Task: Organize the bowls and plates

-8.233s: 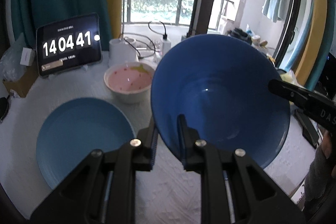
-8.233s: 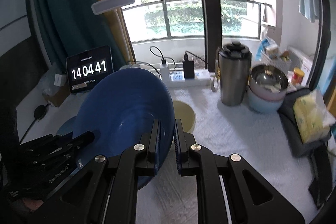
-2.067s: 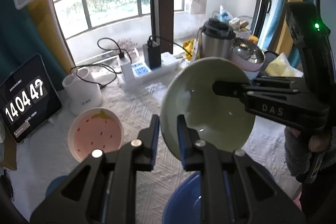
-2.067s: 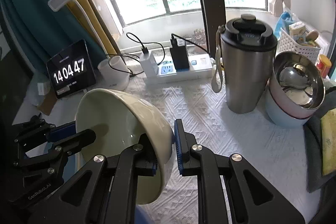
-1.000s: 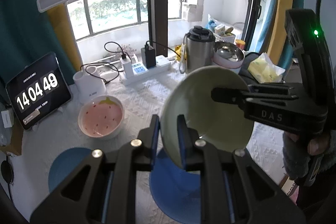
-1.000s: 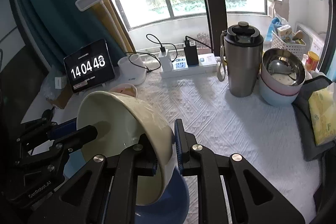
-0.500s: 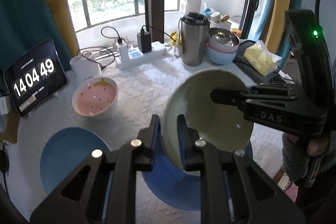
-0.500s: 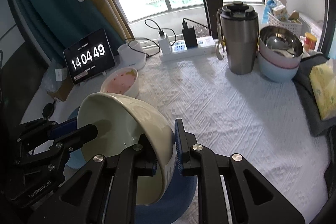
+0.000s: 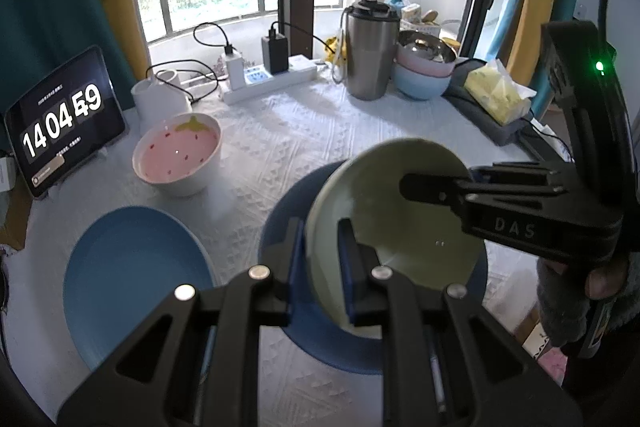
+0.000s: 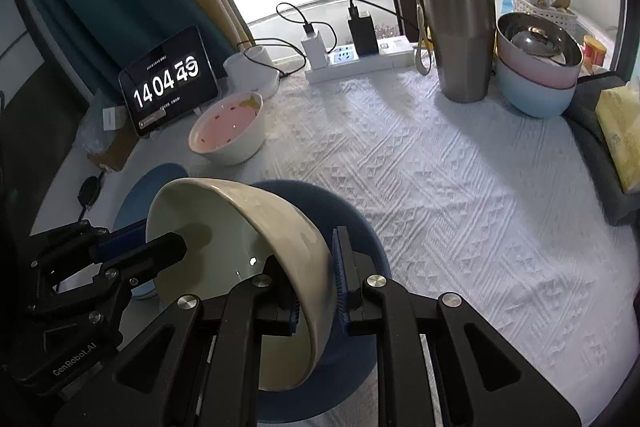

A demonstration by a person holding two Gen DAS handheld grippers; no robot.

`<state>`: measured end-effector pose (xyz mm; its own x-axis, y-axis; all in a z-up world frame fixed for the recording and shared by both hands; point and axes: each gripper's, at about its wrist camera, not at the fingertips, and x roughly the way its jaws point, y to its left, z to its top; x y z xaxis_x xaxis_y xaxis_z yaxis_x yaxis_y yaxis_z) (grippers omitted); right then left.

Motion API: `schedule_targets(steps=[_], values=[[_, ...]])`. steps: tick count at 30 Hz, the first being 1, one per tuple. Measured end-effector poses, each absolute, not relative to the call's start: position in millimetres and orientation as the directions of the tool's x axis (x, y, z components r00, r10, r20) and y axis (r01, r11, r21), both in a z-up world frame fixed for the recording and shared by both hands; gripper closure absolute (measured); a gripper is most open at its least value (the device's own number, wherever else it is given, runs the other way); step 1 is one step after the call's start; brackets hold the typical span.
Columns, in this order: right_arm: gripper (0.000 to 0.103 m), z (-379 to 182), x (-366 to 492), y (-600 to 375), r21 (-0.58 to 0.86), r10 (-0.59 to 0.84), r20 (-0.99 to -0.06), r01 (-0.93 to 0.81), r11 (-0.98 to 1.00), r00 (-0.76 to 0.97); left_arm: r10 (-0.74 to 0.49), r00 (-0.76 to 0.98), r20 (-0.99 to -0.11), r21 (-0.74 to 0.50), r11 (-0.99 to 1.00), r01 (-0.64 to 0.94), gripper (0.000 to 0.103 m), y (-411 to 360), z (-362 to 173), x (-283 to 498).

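Both grippers hold one cream bowl (image 9: pixel 400 223) by opposite rims, just above a large blue bowl (image 9: pixel 288 211) on the white tablecloth. My left gripper (image 9: pixel 322 255) is shut on the bowl's near rim. My right gripper (image 10: pixel 316 279) is shut on the other rim of the cream bowl (image 10: pixel 248 227), over the blue bowl (image 10: pixel 352 227). A blue plate (image 9: pixel 132 267) lies to the left, also visible in the right wrist view (image 10: pixel 156 179). A pink strawberry bowl (image 9: pixel 178 155) sits behind it, also seen in the right wrist view (image 10: pixel 228 131).
A steel tumbler (image 9: pixel 370 55), stacked pastel bowls with a steel bowl on top (image 9: pixel 424 71), a tissue pack (image 9: pixel 500 93), a power strip (image 9: pixel 272 79), a white lamp base (image 9: pixel 160 99) and a clock tablet (image 9: pixel 60 131) ring the table's back and sides.
Both grippers have lowered the cream bowl closer to the blue bowl and the table. The grip on both rims is unchanged.
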<state>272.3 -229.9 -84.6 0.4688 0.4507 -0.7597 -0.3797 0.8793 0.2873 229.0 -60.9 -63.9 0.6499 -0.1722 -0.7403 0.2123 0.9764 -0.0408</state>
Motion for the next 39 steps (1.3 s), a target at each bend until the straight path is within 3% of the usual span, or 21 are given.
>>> schedule_targets(steps=[39], values=[[0.078,-107,272,-214,0.276,0.434,-0.794,-0.385,0.881,0.425,-0.156,0.631,-0.760,-0.031,0.978,0.205,0.086,-57,-87,232]])
